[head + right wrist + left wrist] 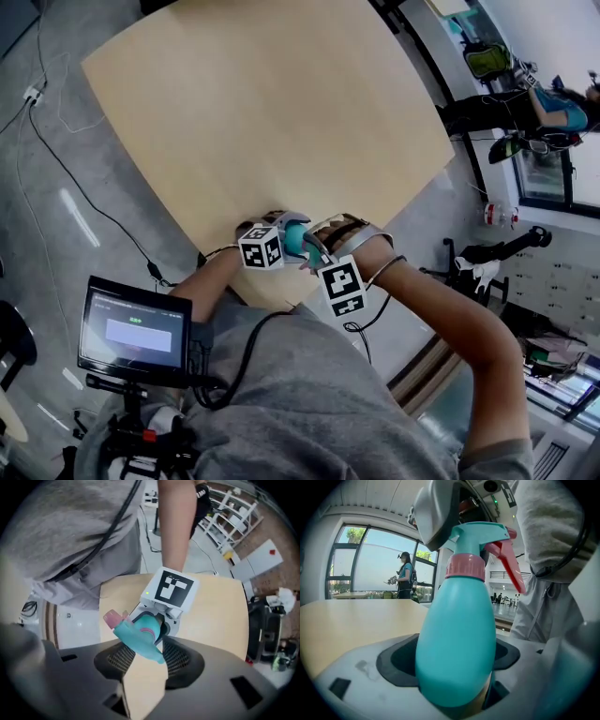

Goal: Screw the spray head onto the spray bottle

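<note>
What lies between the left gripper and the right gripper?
The teal spray bottle: the left gripper grips its body, and its spray head pokes between the right gripper's open jaws. The right gripper view shows it.

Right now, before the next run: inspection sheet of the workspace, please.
Surface: wooden table, bare away from the grippers.
Job's things: teal spray bottle with the spray head sitting on its pink collar; tightness cannot be judged.
Clutter: nothing seen.
Grippers: left gripper shut on the bottle's body; right gripper has its fingers apart around the spray head.
Cables: one over the grey shirt; more on the floor.
Surroundings: monitor, a person by the windows, shelving.
</note>
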`<state>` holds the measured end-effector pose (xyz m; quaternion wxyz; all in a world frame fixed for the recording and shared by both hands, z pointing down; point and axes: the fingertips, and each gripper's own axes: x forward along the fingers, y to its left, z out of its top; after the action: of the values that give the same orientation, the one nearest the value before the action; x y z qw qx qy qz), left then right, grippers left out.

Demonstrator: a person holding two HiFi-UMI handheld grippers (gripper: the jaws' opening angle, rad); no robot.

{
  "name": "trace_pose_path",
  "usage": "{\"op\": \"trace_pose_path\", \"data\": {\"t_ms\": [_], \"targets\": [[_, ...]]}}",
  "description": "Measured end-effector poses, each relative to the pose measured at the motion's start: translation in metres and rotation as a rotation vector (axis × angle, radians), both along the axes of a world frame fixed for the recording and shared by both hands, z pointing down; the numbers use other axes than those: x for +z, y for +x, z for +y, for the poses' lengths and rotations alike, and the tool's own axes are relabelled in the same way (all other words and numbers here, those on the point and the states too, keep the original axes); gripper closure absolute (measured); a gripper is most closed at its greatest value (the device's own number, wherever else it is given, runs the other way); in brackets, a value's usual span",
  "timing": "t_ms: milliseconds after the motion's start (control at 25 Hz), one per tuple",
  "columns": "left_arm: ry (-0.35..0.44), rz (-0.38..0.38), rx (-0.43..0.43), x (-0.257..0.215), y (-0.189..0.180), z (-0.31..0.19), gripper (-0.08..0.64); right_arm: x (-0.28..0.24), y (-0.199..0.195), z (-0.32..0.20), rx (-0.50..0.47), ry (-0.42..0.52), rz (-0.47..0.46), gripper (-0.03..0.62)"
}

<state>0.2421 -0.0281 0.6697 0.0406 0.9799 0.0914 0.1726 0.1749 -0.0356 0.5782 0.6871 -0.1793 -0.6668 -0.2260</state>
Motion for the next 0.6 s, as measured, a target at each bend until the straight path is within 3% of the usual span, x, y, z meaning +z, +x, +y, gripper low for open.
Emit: {"op": "trace_pose_path", "data": {"t_ms": [80,280,360,600], "targets": [[0.004,-0.003,-0.016,0.003,-0.001,0.001,0.169,0.002,0.0,0.001,0.048,0.017,0.001,0.417],[-0.032,-0.003,-0.068,0.006,-0.006,-0.006,0.165,0.01,-0.001,-0.008,-0.001,0.071,0.022,0.417],[-0.045,0.02,-0.076,-0.002,-0.009,-0.011,0.122,0.013,0.005,-0.018,-0.007,0.12,0.028,0.41],[-0.002,-0.009,-0.047,0.003,-0.044,-0.024,0.094,0.01,0.018,-0.036,0.09,0.196,-0.026,0.399]]}}
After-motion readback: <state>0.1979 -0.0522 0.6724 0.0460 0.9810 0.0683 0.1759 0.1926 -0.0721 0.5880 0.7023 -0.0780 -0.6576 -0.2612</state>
